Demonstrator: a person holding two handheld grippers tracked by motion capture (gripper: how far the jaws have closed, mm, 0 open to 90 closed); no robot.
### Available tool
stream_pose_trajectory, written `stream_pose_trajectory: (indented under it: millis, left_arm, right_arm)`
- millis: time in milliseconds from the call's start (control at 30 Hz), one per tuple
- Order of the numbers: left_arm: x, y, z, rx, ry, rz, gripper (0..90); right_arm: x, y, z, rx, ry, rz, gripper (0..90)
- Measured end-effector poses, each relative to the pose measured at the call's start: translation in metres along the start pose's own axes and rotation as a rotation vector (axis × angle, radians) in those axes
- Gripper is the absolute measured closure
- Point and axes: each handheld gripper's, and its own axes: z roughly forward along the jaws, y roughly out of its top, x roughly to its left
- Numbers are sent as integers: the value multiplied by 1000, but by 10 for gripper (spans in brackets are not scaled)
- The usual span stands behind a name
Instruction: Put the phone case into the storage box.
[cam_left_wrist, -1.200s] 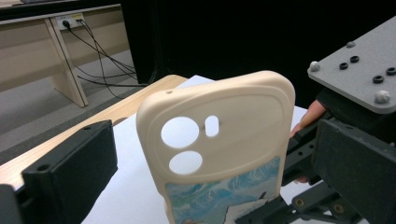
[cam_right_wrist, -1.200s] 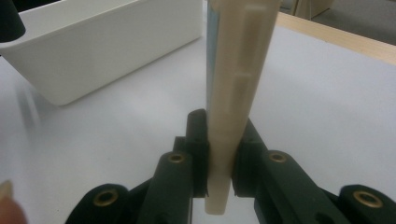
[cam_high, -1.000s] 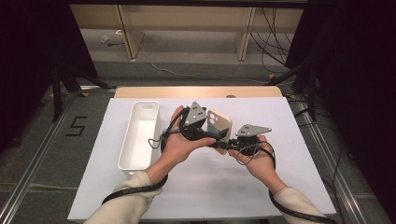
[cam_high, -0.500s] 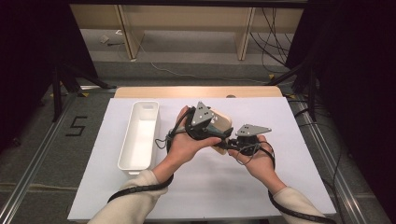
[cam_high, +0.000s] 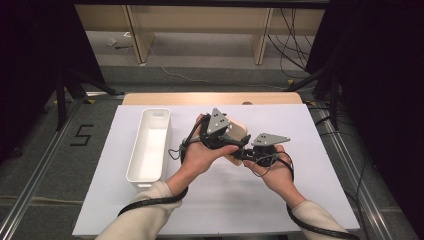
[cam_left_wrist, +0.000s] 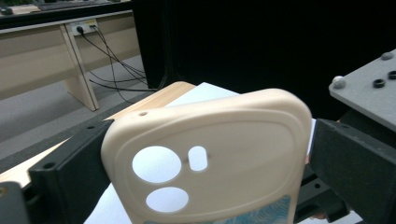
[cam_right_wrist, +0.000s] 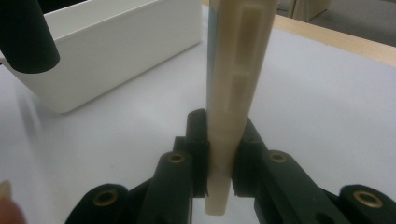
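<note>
Claws, left (cam_high: 235, 141) and right (cam_high: 243, 156), both clamp the cream silicone phone case (cam_left_wrist: 205, 154) beside the white plastic bin (cam_high: 148, 145); opposing pulls could twist it free.

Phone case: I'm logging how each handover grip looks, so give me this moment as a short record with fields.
item: cream phone case, camera cutouts facing the left gripper's camera
left gripper: jaws at the case's two side edges, shut on it
right gripper: jaws pinch the case's thin end, seen edge-on
case position: held up off the white table cover
nearby: white bin to the left, apart from the case
bin contents: nothing visible inside
</note>
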Motion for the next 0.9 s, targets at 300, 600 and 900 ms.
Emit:
stream_pose_trajectory:
  millis: [300, 600, 900]
  left_arm:
    - [0, -1, 1, -9, 5, -12, 72]
    - [1, -1, 1, -13, 4, -15, 88]
    - [2, 3, -1, -8, 6, -14, 96]
  right_arm:
    - [0, 0, 0, -2, -2, 0, 805]
    - [0, 0, 0, -6, -2, 0, 802]
    - [-1, 1, 0, -24, -8, -16, 782]
